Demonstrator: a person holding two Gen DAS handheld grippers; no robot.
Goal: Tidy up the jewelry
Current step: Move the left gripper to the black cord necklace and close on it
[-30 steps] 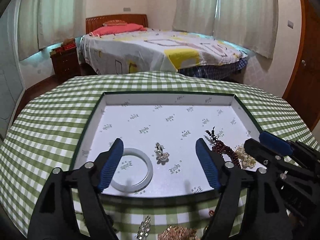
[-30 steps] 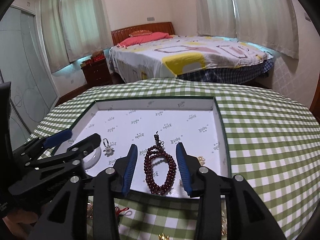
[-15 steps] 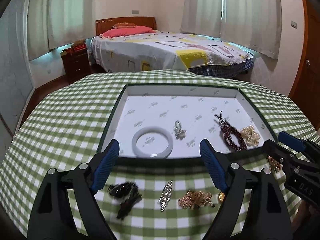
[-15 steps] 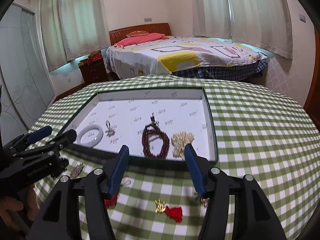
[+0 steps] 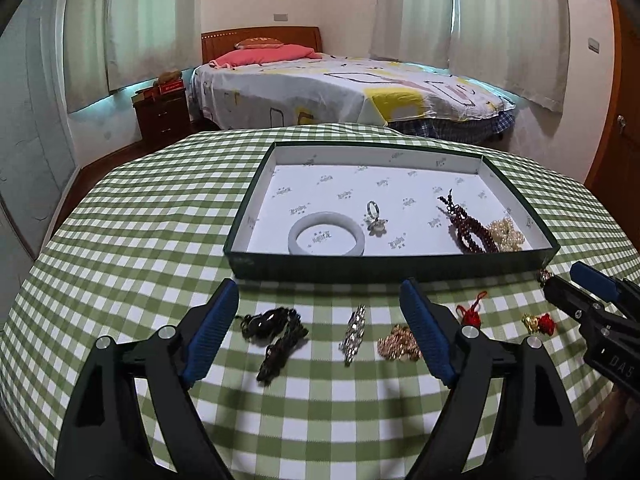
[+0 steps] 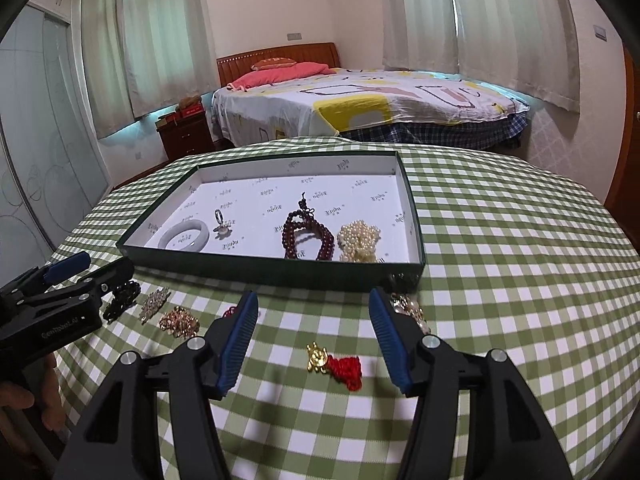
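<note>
Both grippers hover over the counter (image 5: 120, 240), which is covered in a green checked cloth, on the near side of the tray (image 5: 384, 268).

Left gripper (image 5: 322, 332): fingers spread wide, holding nothing. Between and just beyond them on the cloth I see a black beaded piece (image 5: 274, 336), a silver rhinestone piece (image 5: 354, 334) and a gold chain cluster (image 5: 398, 344), the last partly behind the right finger. A red knotted cord (image 5: 472, 314) lies beyond that finger.

Right gripper (image 6: 314, 338): fingers also apart, empty. A gold charm with red tassel (image 6: 336, 364) lies on the cloth between them, not touched. A beaded piece (image 6: 408, 306) sits just beyond the right finger, near the tray's front corner; I cannot tell what it is.

Inside the tray, left to right: white bangle (image 6: 184, 234), ring (image 6: 220, 222) standing beside it, dark red bead bracelet (image 6: 308, 232), and pearl strand (image 6: 360, 240) touching the red beads.
</note>
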